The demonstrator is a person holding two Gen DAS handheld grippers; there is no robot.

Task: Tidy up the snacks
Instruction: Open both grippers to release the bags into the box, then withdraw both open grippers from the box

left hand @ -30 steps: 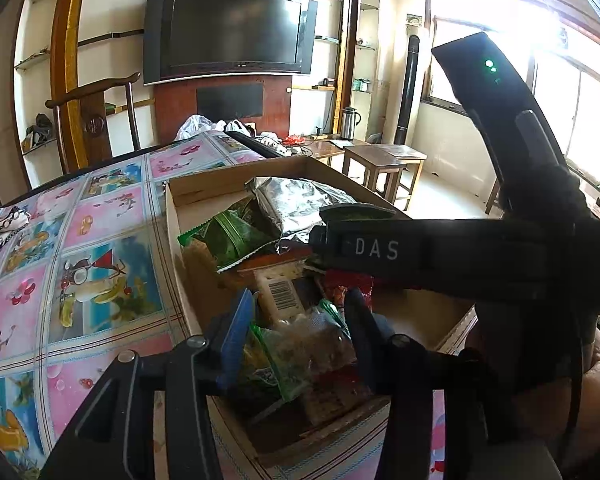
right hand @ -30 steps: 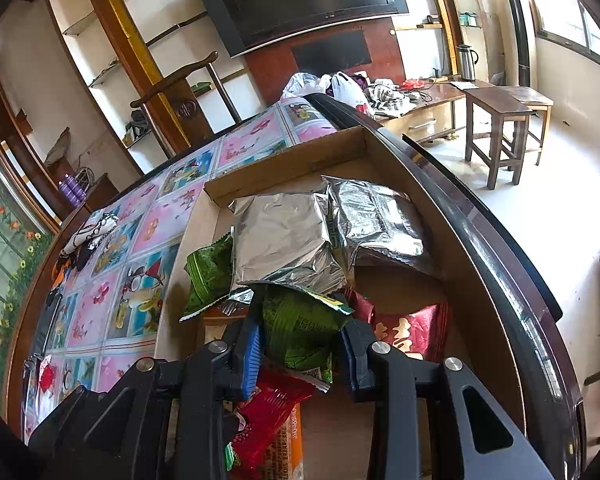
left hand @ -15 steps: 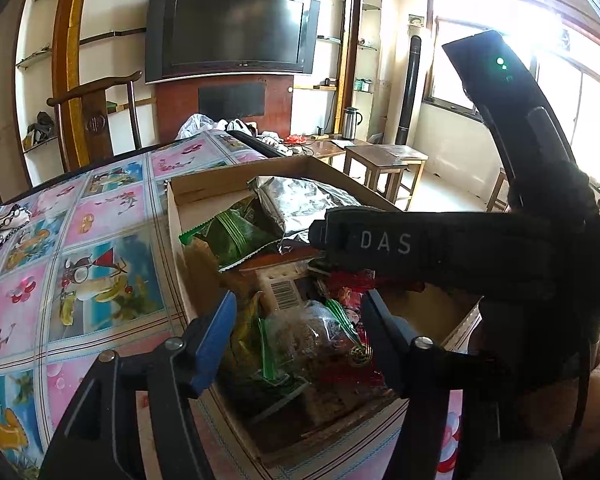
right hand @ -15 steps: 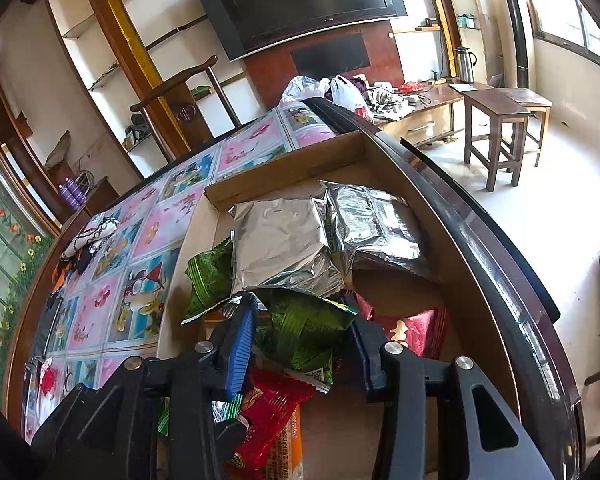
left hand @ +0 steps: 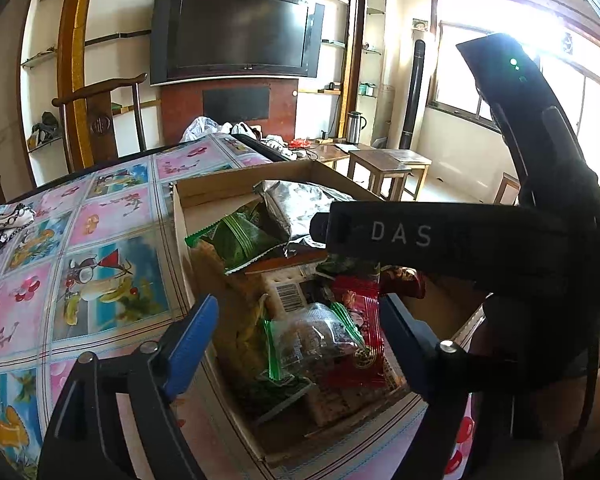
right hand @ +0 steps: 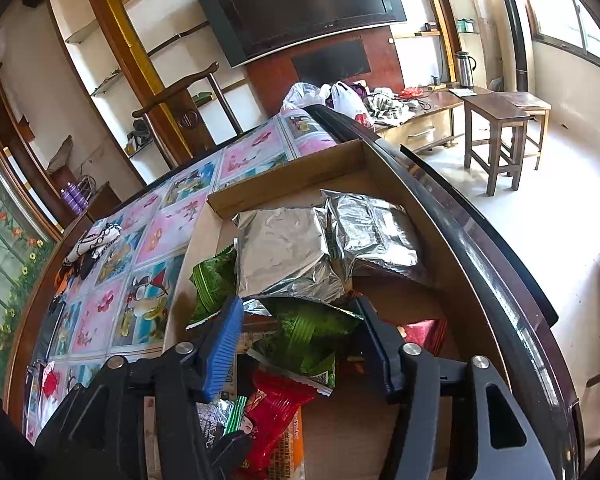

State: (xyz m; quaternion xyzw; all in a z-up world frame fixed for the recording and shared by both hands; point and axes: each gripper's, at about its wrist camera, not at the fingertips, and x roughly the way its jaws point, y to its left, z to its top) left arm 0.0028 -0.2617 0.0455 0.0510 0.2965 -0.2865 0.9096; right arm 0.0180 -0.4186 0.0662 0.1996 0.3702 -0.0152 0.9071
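A shallow cardboard box [left hand: 220,188] [right hand: 288,178] on the table holds several snack packets. My left gripper [left hand: 300,320] is open above a clear packet with green edges [left hand: 312,340], which lies in the box beside a red packet [left hand: 360,308]. My right gripper [right hand: 300,332] is open around a green packet [right hand: 308,332] that lies in the box; the pads do not press it. Two silver foil bags [right hand: 284,252] [right hand: 372,232] lie beyond it. A red packet [right hand: 272,412] lies below my right gripper. The right gripper's body [left hand: 440,236] crosses the left wrist view.
The table wears a colourful picture cloth [left hand: 92,240] [right hand: 140,280]. Its dark curved rim [right hand: 480,240] runs along the box's right side. A wooden chair [left hand: 100,120] stands behind the table. Wooden stools [right hand: 500,128] stand on the floor to the right. A patterned cloth [right hand: 96,240] lies far left.
Both grippers opened. The left one let go of the clear green-edged packet, which now lies in the box. The right one's jaws widened around the green packet.
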